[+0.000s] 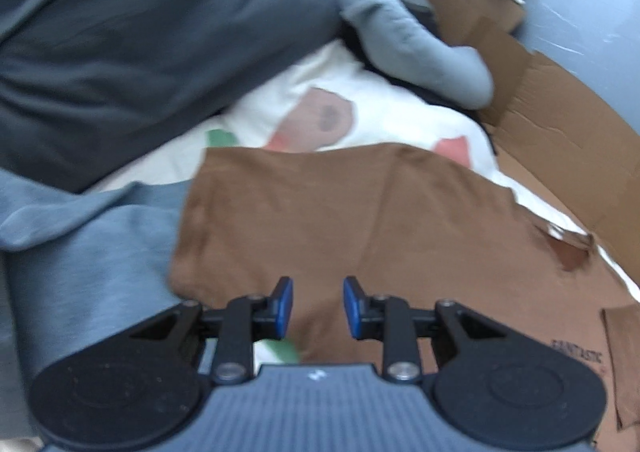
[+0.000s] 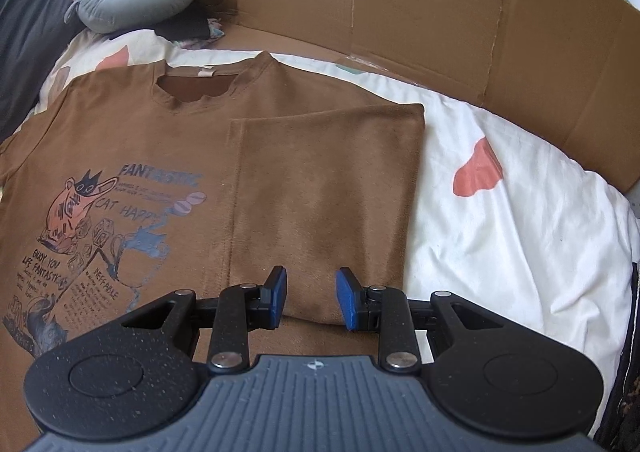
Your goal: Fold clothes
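Left claw (image 1: 317,308): jaws part open w/ a clear gap, nothing between the blue pads; it hangs over the brown T-shirt (image 1: 320,219) near its left edge, and that view is blurred so fine detail is lost. Right claw (image 2: 311,298): jaws likewise part open and holding nothing; the pads sit just above the near end of the folded-over flap (image 2: 324,179), whether touching the cloth I can't tell.

The T-shirt lies flat on the bed, print side up, collar (image 2: 192,81) at the far end; its right side is already folded in over the middle, covering part of the cat print (image 2: 104,236); the left side is not yet folded, so prob. that is the step in hand.

Handling, as a judgement: thin soft knit, light, limp, no stiffness; it will drape and drag, and creases easily; not fragile, not slippery on the sheet. Best hold prob. at the left sleeve/shoulder edge and the hem corner on the same side, pinching one layer only, then carry across to match the flap.

Beyond the T-shirt: white patterned bed sheet (image 2: 500,244) under it; grey neck pillow (image 2: 132,7) past the collar; cardboard wall (image 2: 400,3) behind; dark grey pillow (image 1: 140,43) and grey-blue cloth (image 1: 88,244) off its left edge.
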Action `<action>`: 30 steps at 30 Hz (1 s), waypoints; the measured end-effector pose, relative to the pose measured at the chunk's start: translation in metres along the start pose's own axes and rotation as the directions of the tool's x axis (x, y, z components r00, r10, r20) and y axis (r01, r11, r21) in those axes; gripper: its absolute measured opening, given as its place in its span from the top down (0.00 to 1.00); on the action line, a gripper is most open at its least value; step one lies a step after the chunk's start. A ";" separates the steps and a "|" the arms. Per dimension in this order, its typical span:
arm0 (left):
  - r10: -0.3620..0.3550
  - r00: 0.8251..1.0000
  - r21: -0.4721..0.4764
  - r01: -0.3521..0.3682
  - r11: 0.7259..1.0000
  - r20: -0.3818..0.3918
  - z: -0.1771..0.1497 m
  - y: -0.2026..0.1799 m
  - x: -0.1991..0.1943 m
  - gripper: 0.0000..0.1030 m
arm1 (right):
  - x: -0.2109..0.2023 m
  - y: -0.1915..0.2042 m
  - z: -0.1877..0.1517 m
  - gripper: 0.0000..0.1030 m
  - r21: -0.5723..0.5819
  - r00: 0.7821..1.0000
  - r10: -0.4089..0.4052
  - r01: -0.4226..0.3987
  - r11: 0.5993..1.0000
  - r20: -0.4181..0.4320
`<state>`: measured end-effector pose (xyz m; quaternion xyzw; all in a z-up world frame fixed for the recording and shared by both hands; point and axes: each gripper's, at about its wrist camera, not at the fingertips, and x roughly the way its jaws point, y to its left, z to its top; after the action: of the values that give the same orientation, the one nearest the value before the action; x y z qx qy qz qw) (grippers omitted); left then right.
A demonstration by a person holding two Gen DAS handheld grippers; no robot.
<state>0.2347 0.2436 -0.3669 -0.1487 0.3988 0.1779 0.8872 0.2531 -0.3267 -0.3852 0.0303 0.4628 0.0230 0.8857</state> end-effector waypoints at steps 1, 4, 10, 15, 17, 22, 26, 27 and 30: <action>0.018 1.000 -0.010 -0.018 1.000 0.004 0.000 0.005 0.002 0.70 | 0.000 0.000 0.000 0.67 -0.003 1.000 0.000 0.000 1.000 0.000; 0.065 0.998 -0.055 -0.064 0.996 0.010 -0.004 0.018 0.003 0.49 | 0.002 0.000 0.001 0.67 -0.011 1.000 0.001 -0.001 1.000 -0.002; 0.065 0.998 -0.140 -0.065 0.988 -0.003 -0.014 0.039 0.010 0.45 | 0.003 0.002 -0.002 0.67 -0.021 1.000 0.009 -0.010 1.000 -0.006; 0.014 1.000 -0.245 -0.017 0.969 -0.010 -0.019 0.052 0.019 0.37 | 0.003 0.004 -0.004 0.67 -0.035 1.000 0.014 -0.014 0.999 -0.007; 0.003 1.000 -0.277 -0.006 0.961 -0.012 -0.019 0.055 0.024 0.36 | 0.004 0.005 -0.004 0.67 -0.040 1.000 0.014 -0.014 0.999 -0.009; -0.035 0.999 -0.322 0.032 0.946 -0.004 -0.022 0.060 0.038 0.26 | 0.005 0.007 -0.005 0.67 -0.051 1.000 0.013 -0.013 0.999 -0.011; -0.069 0.997 -0.325 0.076 0.943 0.034 -0.028 0.063 0.045 0.17 | 0.006 0.009 -0.005 0.67 -0.052 1.000 0.015 -0.015 0.999 -0.013; -0.071 0.997 -0.331 0.081 0.940 0.042 -0.028 0.063 0.046 0.17 | 0.006 0.010 -0.005 0.67 -0.053 1.000 0.016 -0.017 0.998 -0.013; -0.067 0.996 -0.366 0.085 0.927 0.061 -0.026 0.065 0.045 0.19 | 0.006 0.013 -0.004 0.67 -0.062 1.000 0.023 -0.023 0.998 -0.008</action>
<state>0.2172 0.2995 -0.4255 -0.3236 0.3312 0.2185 0.8590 0.2534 -0.3131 -0.3913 0.0080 0.4646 0.0478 0.8842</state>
